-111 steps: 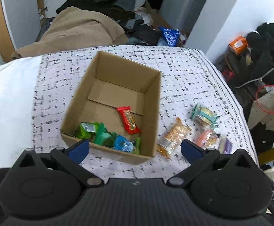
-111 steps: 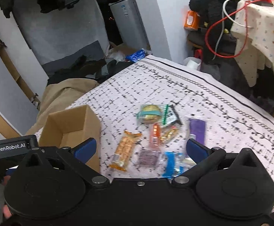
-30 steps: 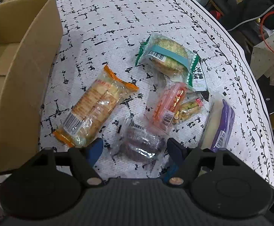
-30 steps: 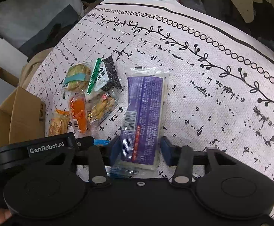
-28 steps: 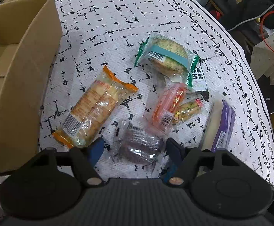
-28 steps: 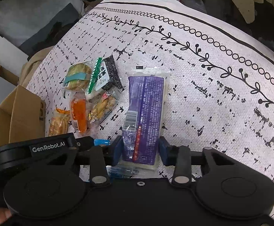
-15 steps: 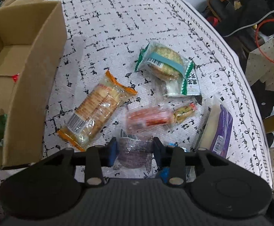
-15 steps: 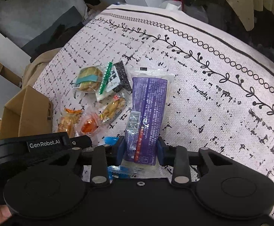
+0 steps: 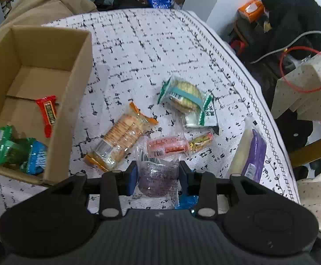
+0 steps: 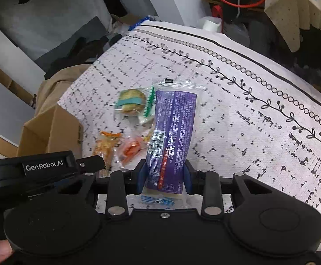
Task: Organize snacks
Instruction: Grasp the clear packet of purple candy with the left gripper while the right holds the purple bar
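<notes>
My left gripper (image 9: 158, 175) is clamped on a clear-wrapped purple snack (image 9: 157, 177), its jaws having just closed onto it. My right gripper (image 10: 164, 177) pinches the long purple packet (image 10: 173, 128) by its near end. Both hang above the patterned table (image 9: 151, 50); the cardboard box (image 9: 72, 101) stands left, candies inside.

My right gripper (image 10: 164, 176) pinches the purple snack packet (image 10: 173, 132) by its near end, clear of the patterned tablecloth (image 10: 259, 114). Beyond lie a round biscuit pack (image 10: 130, 103), an orange cracker pack (image 10: 106, 146) and the cardboard box (image 10: 50, 132).
</notes>
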Available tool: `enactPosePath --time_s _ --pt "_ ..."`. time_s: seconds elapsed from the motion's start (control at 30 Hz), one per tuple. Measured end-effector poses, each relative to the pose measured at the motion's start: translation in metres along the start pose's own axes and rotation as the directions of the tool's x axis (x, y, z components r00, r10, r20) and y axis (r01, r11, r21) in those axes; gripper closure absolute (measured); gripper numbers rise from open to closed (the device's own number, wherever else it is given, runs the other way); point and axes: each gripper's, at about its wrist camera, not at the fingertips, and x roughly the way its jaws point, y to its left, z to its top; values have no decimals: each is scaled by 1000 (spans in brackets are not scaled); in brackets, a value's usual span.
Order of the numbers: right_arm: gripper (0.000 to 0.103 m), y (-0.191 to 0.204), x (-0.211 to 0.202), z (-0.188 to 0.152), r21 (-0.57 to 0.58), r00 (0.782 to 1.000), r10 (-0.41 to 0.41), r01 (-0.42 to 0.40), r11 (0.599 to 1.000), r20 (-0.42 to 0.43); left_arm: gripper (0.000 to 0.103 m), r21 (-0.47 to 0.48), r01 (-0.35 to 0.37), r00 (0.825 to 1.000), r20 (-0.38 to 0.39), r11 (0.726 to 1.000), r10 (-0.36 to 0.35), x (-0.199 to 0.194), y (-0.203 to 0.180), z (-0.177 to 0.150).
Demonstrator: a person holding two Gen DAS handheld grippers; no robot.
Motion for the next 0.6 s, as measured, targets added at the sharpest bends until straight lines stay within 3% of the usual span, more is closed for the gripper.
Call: enactPosePath --time_s 0.6 --pt "69 56 -29 -3 -71 997 40 -35 997 66 65 -35 14 995 104 999 -10 -58 34 4"
